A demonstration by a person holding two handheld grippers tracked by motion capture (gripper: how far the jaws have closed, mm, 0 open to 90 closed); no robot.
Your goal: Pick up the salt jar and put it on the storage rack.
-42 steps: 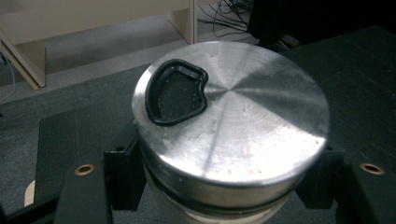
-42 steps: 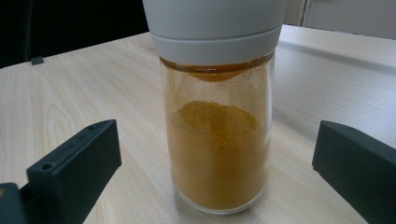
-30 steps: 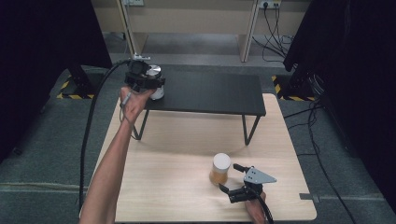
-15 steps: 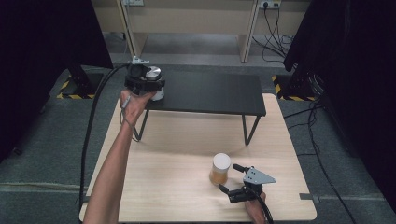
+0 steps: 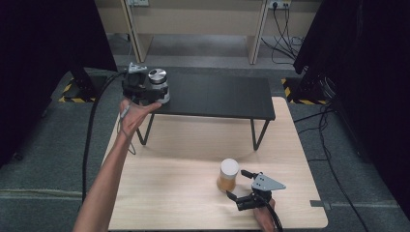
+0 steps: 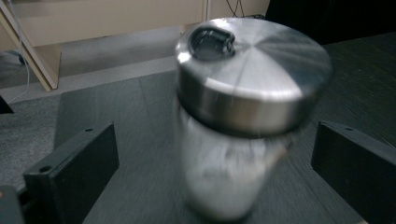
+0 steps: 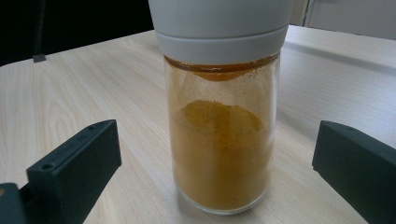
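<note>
This looks like a lab or test room set up for recording, not a home. A pale wooden counter (image 5: 193,159) stands on grey carpet (image 5: 43,159), with a low black bench (image 5: 217,96) on its far part. Dark curtains (image 5: 43,43) hang at the left and right. Yellow-and-black hazard tape (image 5: 288,89) marks stand feet on the floor, loose cables (image 5: 290,19) run to wall sockets (image 5: 275,5) at the far right, and plain beige furniture (image 5: 193,14) lines the far wall.
</note>
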